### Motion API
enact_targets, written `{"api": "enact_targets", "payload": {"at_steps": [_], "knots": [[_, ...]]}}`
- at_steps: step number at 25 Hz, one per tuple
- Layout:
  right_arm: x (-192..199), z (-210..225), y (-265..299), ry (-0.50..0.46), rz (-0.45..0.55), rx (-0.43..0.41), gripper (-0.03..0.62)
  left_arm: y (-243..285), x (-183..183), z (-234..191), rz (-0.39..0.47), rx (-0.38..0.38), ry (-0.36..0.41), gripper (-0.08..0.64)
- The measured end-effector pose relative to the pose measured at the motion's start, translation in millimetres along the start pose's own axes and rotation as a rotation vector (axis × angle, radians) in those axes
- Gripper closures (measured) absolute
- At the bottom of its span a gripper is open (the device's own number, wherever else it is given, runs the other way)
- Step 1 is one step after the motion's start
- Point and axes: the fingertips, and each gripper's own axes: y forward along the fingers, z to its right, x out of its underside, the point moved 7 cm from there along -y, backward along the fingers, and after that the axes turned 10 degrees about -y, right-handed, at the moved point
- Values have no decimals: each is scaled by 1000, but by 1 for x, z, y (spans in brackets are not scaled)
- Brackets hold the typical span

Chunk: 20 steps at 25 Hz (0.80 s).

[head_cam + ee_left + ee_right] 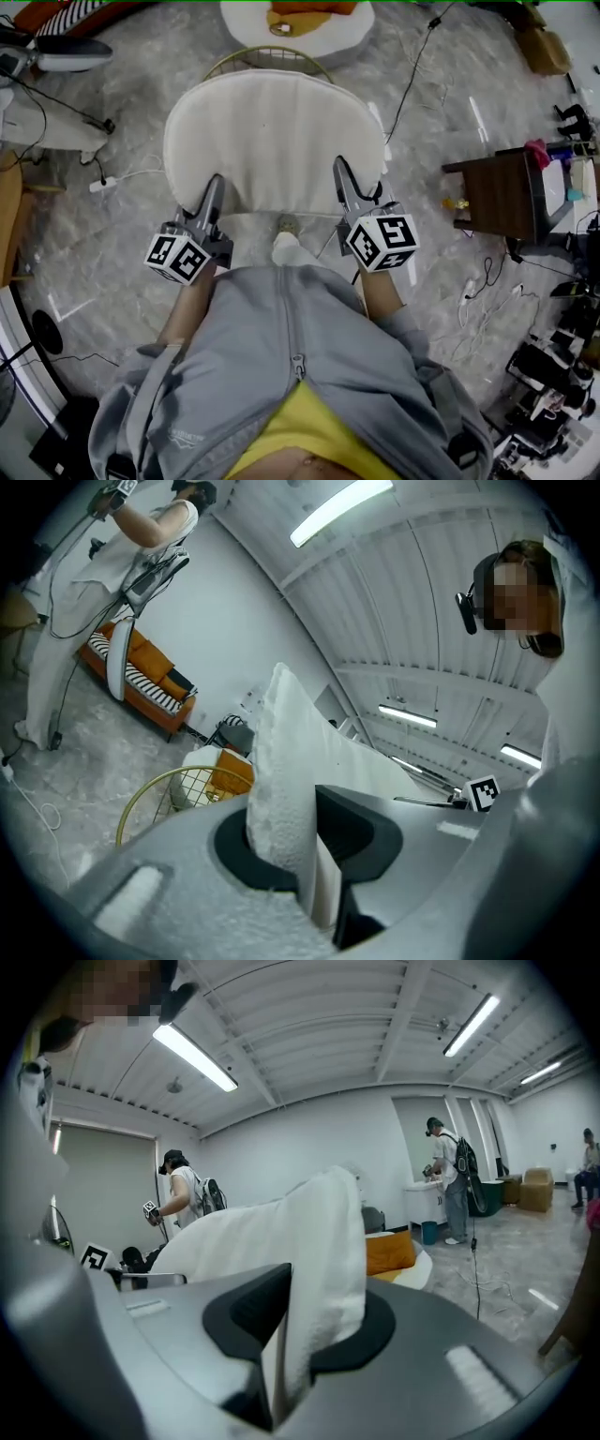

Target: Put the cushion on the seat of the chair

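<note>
Wire chair dead ahead, frame showing just past cushion's far edge. Cushion held flat in air, long axis L-R. Left gripper + right gripper: fingers pinched on near-edge corners, both equally near.

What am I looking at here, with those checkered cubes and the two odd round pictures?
There is no robot. A person wears a camera on the head and holds a hand tool with two jaws in each hand. The top-down picture is the head camera's. The cubes with square markers belong to the left gripper and the right gripper. The two round pictures come from a camera riding on each gripper, looking along its jaws. Both grippers are clamped on the near edge of a white cushion, held above the marble-look floor. Beyond it peeks the rim of a gold wire chair.
</note>
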Motion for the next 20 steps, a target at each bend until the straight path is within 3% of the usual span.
{"api": "enact_targets", "payload": {"at_steps": [7,20], "knots": [[4,70,42,-4,-29,-109,522,52,25,5,55,-79,-12,506],[74,87,82,10,-141,-164,522,59,78,-44,19,-169,-87,506]]}}
